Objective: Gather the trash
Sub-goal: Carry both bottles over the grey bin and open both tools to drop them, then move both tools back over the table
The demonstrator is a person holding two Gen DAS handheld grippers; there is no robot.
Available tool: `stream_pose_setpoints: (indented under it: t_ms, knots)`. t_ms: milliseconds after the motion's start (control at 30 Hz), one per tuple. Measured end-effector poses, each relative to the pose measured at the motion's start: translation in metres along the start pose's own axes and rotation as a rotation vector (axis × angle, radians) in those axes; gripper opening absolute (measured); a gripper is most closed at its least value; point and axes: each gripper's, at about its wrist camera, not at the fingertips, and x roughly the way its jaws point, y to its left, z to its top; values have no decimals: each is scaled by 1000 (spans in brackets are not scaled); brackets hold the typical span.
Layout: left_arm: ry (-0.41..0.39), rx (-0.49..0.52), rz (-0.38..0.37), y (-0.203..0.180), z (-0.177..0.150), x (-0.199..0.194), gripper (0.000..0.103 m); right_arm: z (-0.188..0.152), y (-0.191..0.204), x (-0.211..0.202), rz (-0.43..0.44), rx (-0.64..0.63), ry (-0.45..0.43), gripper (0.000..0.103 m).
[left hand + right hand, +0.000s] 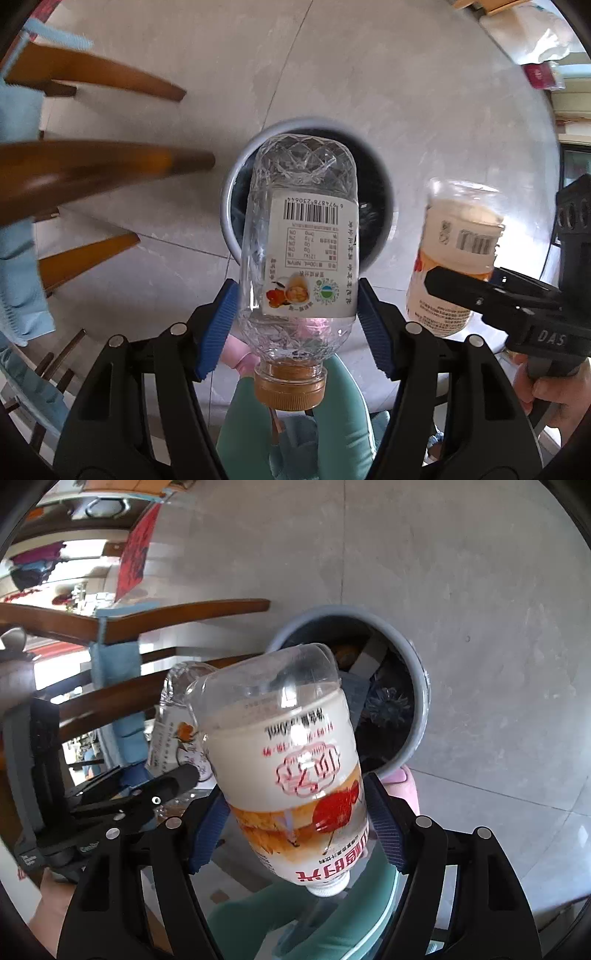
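Plastic bottles, two of them, one clamped in each gripper above one grey bin.

Left gripper (297,314) squeezes a clear faceted bottle (299,236) between its blue pads, gold cap toward the camera; right gripper (295,819) clamps a white-labelled bottle (291,760) (white cap nearest the lens). Both hang base-first over the round grey bin (231,206), which stands on pale floor tiles (424,92) beside wooden chair legs (110,162), four counted in the left view.

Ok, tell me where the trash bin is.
The trash bin stands on the floor below both held bottles, beside the wooden chair legs.
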Motion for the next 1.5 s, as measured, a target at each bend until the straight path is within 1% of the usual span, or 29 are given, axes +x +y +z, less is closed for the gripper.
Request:
stream_pose_setpoints:
  t_ms: [67, 167, 233, 333, 433, 467, 500, 533, 567, 600, 667, 767, 933, 1000, 1167, 1300, 1467, 1500]
  knots:
    - [23, -2, -2, 2, 2, 16, 62, 6, -10, 16, -6, 15, 11, 71]
    - [51, 23, 27, -3, 8, 42, 62, 14, -20, 34, -20, 28, 17, 71]
    - [64, 34, 32, -6, 9, 52, 62, 21, -22, 43, -15, 46, 22, 71]
    - [84, 21, 35, 0, 14, 69, 62, 30, -26, 55, -31, 58, 15, 70]
    - [106, 17, 37, 0, 19, 80, 62, 37, -30, 70, -44, 68, 39, 71]
    - [111, 19, 34, -2, 21, 82, 65, 38, -32, 74, -46, 73, 44, 71]
    - [123, 23, 29, -4, 23, 86, 72, 38, -33, 76, -49, 74, 48, 72]
    - [127, 29, 33, -5, 23, 85, 76, 38, -34, 78, -62, 78, 51, 75]
    - [124, 34, 43, -7, 23, 85, 83, 37, -34, 77, -74, 85, 52, 78]
    - [119, 41, 57, -7, 23, 86, 84, 36, -35, 76, -73, 94, 48, 80]
    - [111, 40, 58, -8, 22, 82, 84, 33, -36, 71, -59, 114, 43, 79]
    - [110, 23, 44, -5, 21, 75, 84, 27, -37, 57, -46, 122, 28, 79]
    - [77, 23, 9, -8, 12, 43, 84, 16, -38, 23, -35, 131, 1, 79]
    - [59, 27, 2, -12, 6, 23, 84, 10, -34, 4, -11, 129, -7, 79]
    - [23, 31, -20, -16, -10, -21, 84, -2, -13, -48, -16, 46, -11, 79]
    - [-48, 70, -34, -31, -31, -74, 84, -13, 3, -99, -3, 13, -49, 79]
    - [-84, 145, -46, -54, -54, -130, 84, -29, 26, -155, 4, -5, -120, 80]
    - [-100, 171, -48, -61, -60, -146, 84, -33, 31, -168, 3, -9, -136, 80]
